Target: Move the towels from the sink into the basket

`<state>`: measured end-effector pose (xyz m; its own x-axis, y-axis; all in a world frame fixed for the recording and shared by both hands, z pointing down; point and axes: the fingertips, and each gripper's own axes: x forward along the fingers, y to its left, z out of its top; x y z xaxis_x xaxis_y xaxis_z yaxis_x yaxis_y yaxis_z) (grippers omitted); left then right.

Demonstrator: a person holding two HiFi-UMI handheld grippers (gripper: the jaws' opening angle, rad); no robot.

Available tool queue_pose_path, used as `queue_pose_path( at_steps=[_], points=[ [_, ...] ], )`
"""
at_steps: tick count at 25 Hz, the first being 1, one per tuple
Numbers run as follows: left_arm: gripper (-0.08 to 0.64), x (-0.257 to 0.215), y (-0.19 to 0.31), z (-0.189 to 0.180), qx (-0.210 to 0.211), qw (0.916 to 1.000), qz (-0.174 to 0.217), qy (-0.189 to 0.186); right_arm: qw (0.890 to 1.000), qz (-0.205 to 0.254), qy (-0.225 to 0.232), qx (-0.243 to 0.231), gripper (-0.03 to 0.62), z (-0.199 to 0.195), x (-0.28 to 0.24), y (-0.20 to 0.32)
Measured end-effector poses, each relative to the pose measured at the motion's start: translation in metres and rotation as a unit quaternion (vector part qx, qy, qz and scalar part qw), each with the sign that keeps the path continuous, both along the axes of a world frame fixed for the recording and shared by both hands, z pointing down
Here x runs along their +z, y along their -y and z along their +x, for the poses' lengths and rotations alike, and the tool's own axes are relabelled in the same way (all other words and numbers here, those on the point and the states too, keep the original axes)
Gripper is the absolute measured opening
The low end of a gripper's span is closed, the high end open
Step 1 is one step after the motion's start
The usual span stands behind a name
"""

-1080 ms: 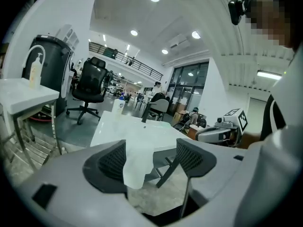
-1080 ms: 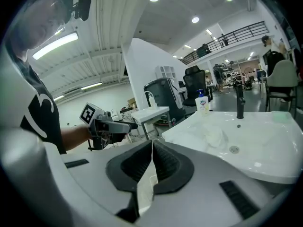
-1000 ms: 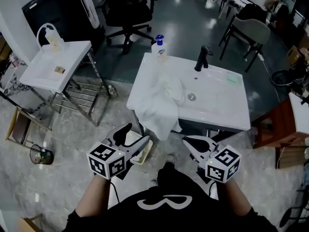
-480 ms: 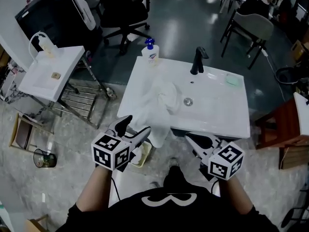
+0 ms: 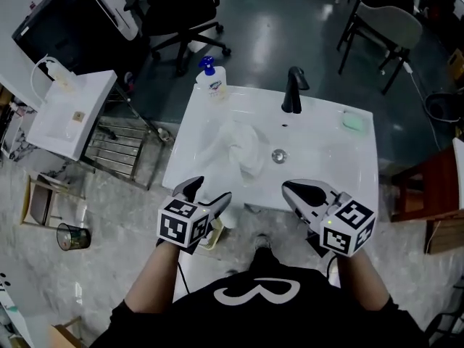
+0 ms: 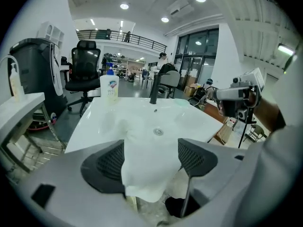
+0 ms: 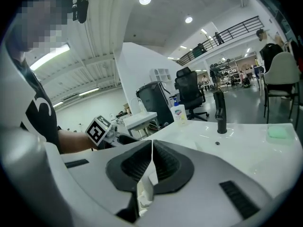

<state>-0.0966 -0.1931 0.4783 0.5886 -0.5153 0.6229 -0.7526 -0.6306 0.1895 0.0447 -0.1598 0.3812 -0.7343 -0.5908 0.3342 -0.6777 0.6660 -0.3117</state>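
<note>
A white towel [image 5: 243, 147] lies in the left half of the white sink [image 5: 348, 158] and drapes over its front edge. My left gripper [image 5: 210, 192] is at that hanging end; its jaws are opening. In the left gripper view the towel [image 6: 147, 169] hangs between the two pads [image 6: 111, 162] without being pressed, and the gripper [image 6: 151, 157] is level with the sink [image 6: 94, 122] rim. My right gripper [image 5: 291, 189] is at the sink's front edge, shut with nothing in it [image 7: 151, 160]. A cream basket [image 5: 215, 232] stands on the floor below the left gripper, mostly hidden.
A black faucet [image 5: 292, 89], a soap bottle [image 5: 210, 82] and a green pad [image 5: 352, 121] sit along the sink's back. A second sink on a metal stand [image 5: 61, 111] is at the left, a glass cup [image 5: 72, 236] on the floor, an office chair [image 5: 181, 13] behind.
Both grippers have moved forward to the sink's front edge. The left one has come up to the hanging end of the towel.
</note>
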Motion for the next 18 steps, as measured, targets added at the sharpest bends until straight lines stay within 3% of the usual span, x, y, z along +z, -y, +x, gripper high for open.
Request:
queue_pose_path(
  at_steps=[10,18],
  points=[
    [0.344,0.057,0.012,-0.001,-0.045,0.9946,-0.037,0.086,0.999,0.004,-0.006,-0.049,0.012,0.01,0.006,0.029],
    [0.342,0.065,0.014,-0.002,-0.064,0.9942,-0.048,0.072,0.997,0.017,-0.018,-0.069,0.012,0.014,0.004,0.039]
  ],
)
